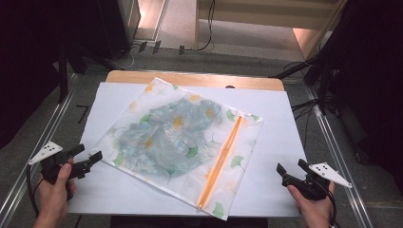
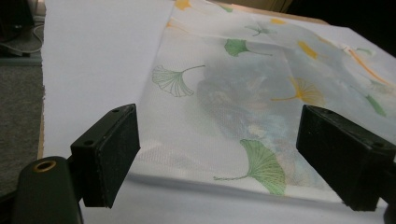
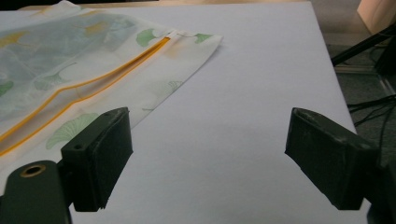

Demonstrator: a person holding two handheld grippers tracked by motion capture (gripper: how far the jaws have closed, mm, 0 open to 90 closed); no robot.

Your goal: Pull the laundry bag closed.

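Observation:
A white mesh bag (image 1: 180, 142) printed with green and yellow ginkgo leaves lies flat and askew on the white sheet (image 1: 271, 156). A blue-grey garment (image 1: 166, 135) shows through the mesh. An orange zipper (image 1: 221, 161) runs along the bag's right side and looks closed. My left gripper (image 1: 89, 156) stands open at the bag's lower-left corner (image 2: 196, 172), jaws apart over its edge without gripping it. Over bare sheet to the right of the bag hovers my right gripper (image 1: 291, 167), open, with the zipper (image 3: 79, 88) at its left.
The white sheet covers a wooden table whose far edge (image 1: 195, 78) shows beyond it. Metal rails (image 1: 337, 152) run along both sides of the table. Cables and dark stands (image 1: 328, 71) sit on the floor behind and to the right.

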